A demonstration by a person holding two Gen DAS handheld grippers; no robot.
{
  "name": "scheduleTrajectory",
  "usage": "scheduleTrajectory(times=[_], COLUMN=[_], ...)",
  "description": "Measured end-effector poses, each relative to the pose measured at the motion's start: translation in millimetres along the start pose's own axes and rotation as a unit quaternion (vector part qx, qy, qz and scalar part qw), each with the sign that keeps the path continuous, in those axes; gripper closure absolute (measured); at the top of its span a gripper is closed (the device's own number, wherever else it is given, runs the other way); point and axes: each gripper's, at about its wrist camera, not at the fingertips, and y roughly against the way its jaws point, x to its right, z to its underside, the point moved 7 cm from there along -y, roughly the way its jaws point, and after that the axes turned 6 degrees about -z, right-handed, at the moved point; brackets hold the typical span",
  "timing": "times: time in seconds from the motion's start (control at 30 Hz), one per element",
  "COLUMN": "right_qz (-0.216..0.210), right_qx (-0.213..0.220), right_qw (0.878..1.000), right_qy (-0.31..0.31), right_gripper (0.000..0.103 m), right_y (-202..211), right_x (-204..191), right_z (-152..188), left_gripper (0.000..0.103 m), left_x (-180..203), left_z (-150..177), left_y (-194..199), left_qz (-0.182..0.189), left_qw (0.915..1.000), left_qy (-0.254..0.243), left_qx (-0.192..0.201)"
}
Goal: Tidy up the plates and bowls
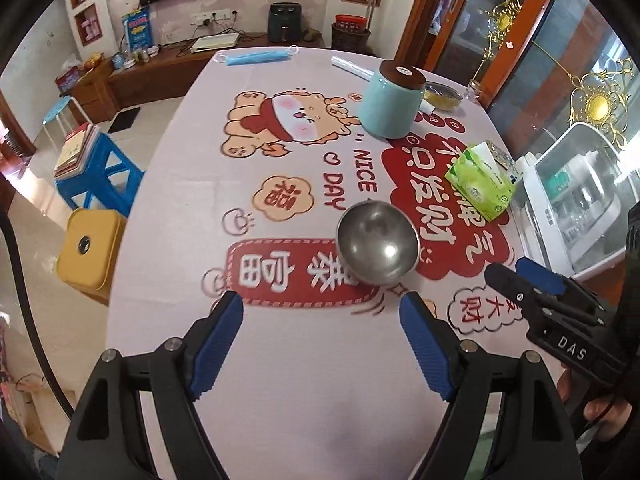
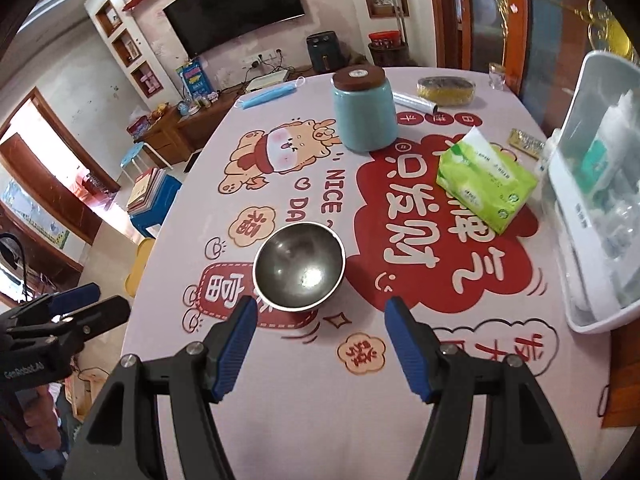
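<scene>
A steel bowl [image 1: 378, 244] stands upright and empty on the printed tablecloth; it also shows in the right wrist view [image 2: 299, 266]. My left gripper [image 1: 322, 306] is open and empty, just short of the bowl and a little to its left. My right gripper [image 2: 320, 310] is open and empty, its left fingertip close to the bowl's near rim. The right gripper also shows at the right edge of the left wrist view [image 1: 520, 276], and the left gripper at the left edge of the right wrist view [image 2: 100, 304]. No plates are in view.
A teal jar with a brown lid [image 2: 364, 110] stands at the back of the table. A green tissue pack [image 2: 486, 184] lies to the right. A white dish rack [image 2: 600, 200] stands at the right edge. A blue face mask [image 1: 256, 57], a foil roll [image 2: 414, 102] and a round tin [image 2: 445, 89] lie far back.
</scene>
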Motion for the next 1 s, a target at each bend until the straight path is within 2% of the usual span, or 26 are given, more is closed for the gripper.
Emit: scheduleTrajectory(times=[0.1, 0.27, 0.5, 0.67, 0.77, 0.87, 0.9, 1.0], right_qz=[0.006, -0.013, -0.016, -0.018, -0.026, -0.034, -0.033, -0.039], right_qx=[0.018, 0.029, 0.049, 0.047, 0.031, 0.027, 0.027, 0.029], right_qw=[1.0, 0.999, 0.999, 0.999, 0.999, 0.999, 0.999, 0.998], right_qy=[-0.011, -0.024, -0.006, 0.0, -0.02, -0.032, -0.032, -0.036], right_gripper=[0.037, 0.037, 0.037, 0.037, 0.037, 0.037, 0.038, 0.048], right_y=[-16.4, -44.8, -77.2, -98.8, -110.8, -118.5, -120.4, -124.8], right_x=[8.8, 15.0, 15.7, 17.8, 22.4, 25.0, 25.3, 25.9], right_z=[-0.9, 3.8, 12.0, 22.3, 27.8, 30.3, 30.5, 32.3], left_gripper=[0.023, 0.024, 0.024, 0.024, 0.024, 0.026, 0.028, 0.035], left_x=[6.2, 15.2, 17.2, 16.7, 15.7, 17.7, 18.5, 22.0], left_z=[-4.2, -5.0, -9.3, -8.3, -3.1, 0.1, 0.9, 2.0], left_y=[-28.2, -71.1, -113.1, -138.7, -152.1, -161.1, -163.2, -169.5], left_qz=[0.003, 0.021, 0.04, 0.051, 0.08, 0.088, 0.089, 0.093], left_qw=[1.0, 0.9997, 0.9991, 0.9981, 0.9951, 0.9942, 0.9941, 0.9936], left_qy=[-0.004, -0.007, 0.01, 0.031, 0.056, 0.061, 0.061, 0.063], left_qx=[0.001, 0.004, 0.012, 0.015, 0.011, 0.008, 0.009, 0.008])
